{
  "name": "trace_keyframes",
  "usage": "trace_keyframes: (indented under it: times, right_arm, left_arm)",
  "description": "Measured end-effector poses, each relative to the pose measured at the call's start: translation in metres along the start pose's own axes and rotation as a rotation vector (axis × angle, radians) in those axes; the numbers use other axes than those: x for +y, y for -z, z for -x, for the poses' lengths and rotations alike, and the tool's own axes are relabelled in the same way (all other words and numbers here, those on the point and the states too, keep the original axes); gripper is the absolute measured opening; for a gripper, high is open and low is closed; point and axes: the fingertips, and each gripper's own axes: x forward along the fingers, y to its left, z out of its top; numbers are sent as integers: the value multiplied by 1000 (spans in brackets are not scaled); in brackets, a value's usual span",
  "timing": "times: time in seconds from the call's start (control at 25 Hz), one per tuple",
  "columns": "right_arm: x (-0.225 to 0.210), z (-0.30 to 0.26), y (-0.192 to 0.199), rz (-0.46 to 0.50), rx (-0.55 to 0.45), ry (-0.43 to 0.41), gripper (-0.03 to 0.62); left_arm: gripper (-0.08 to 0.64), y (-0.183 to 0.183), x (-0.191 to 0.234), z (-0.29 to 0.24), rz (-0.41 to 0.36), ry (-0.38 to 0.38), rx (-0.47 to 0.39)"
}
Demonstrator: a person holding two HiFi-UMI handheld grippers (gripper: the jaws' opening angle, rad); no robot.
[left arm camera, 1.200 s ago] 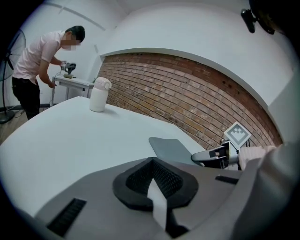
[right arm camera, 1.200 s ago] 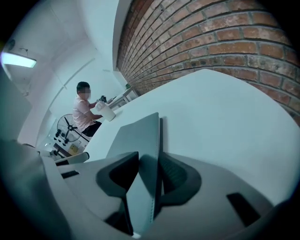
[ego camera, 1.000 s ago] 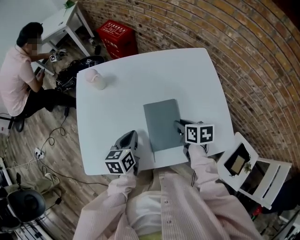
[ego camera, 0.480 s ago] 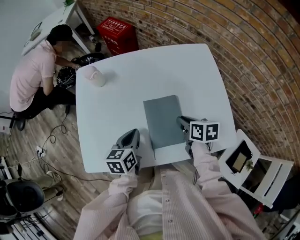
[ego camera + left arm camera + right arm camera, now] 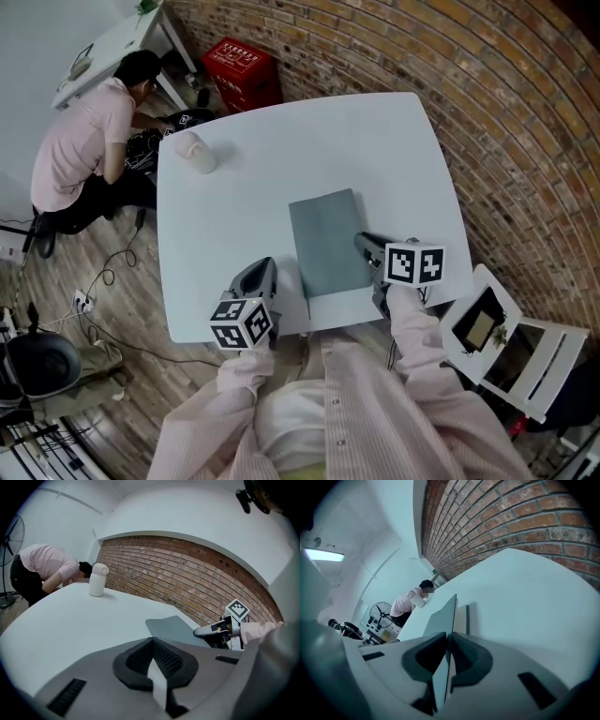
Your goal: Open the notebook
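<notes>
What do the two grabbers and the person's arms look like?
The left gripper and right gripper are grey plastic with black ribbed pads, each carrying a white cube of black square markers. Pale pink striped shirt sleeves cover both arms.

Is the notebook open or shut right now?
Shut: the grey notebook lies flat, no pages showing. The jaws of the right gripper have just been closing and pinch its edge.
</notes>
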Motion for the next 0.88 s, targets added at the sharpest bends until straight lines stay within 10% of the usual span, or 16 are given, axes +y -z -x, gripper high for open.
trace_keyframes:
  times: [0.88]
  right_arm:
    - [64,20,-23,93,-75,3,32]
  left_arm:
    - [-8,-12,21,34,5,26,-66]
